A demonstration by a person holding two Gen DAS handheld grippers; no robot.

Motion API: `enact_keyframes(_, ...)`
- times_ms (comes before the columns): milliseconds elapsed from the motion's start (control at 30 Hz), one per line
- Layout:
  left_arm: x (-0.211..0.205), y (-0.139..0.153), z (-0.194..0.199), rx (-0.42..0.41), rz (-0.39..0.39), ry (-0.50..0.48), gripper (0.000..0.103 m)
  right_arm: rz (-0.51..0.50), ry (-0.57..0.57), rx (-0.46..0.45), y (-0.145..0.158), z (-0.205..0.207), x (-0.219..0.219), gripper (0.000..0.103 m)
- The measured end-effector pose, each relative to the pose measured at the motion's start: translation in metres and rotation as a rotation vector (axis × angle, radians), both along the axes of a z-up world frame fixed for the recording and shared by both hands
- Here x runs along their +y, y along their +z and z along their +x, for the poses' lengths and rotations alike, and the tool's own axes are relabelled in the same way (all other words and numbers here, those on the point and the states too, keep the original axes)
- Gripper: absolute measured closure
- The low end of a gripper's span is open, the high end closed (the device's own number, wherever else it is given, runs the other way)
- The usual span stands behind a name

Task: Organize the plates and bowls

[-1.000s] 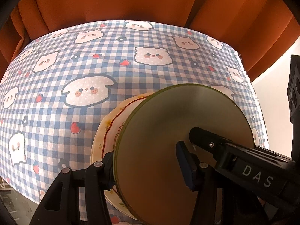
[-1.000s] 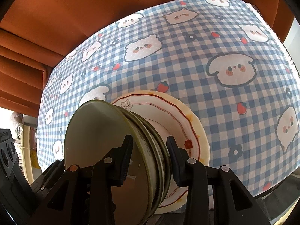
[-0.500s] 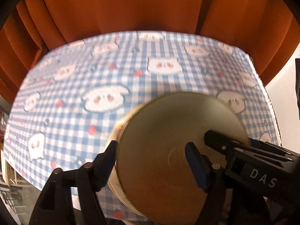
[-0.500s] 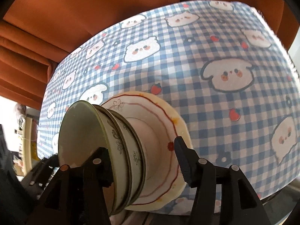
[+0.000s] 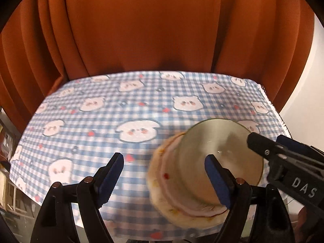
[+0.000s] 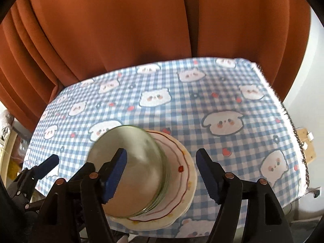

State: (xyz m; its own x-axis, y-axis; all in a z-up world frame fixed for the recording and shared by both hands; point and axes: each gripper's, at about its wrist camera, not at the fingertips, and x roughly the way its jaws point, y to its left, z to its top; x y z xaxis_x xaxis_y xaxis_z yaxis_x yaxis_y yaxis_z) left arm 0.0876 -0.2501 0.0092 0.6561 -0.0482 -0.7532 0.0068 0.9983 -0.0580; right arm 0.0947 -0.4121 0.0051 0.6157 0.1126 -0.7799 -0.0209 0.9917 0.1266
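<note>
A checked tablecloth point(image 5: 97, 121) before an orange curtain point(image 5: 141, 30) covers the table. The jaws of the left gripper point(image 5: 164, 174) and right gripper point(image 6: 162, 172) are opening, with nothing pressed. The nested bowls point(image 6: 131, 162) are left on the plate point(image 6: 182, 174), probably as one compact stack near the cloth's front edge.

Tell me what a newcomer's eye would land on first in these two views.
First, the stack of bowls sitting on a red-rimmed plate at the near edge of the blue checked tablecloth. Next, the orange curtain filling the background behind the table. The left gripper and right gripper frame the stack, jaws opening, not pressing on it.
</note>
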Motion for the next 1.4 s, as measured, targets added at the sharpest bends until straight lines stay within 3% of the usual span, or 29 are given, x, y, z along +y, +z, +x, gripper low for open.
enact_keyframes(133,0.036,0.001,-0.03,-0.077,0.017,0.014,0.011,-0.008,-0.034,-0.07,0.004,-0.027,0.023,0.018)
enact_keyframes(333,0.081,-0.015,-0.07,-0.138,0.085,0.006,0.007,-0.025,-0.037,-0.132,-0.015,-0.072,0.064,0.017)
enact_keyframes(567,0.122,-0.03,-0.106,-0.164,0.054,0.054,0.004,-0.046,-0.029,-0.161,-0.037,-0.114,0.095,0.017)
enact_keyframes(933,0.137,-0.034,-0.132,-0.198,0.022,0.056,0.002,-0.067,-0.023,-0.204,-0.043,-0.15,0.115,0.011)
enact_keyframes(1400,0.147,-0.026,-0.134,-0.249,0.014,0.08,0.001,-0.082,-0.022,-0.267,-0.028,-0.151,0.121,0.009)
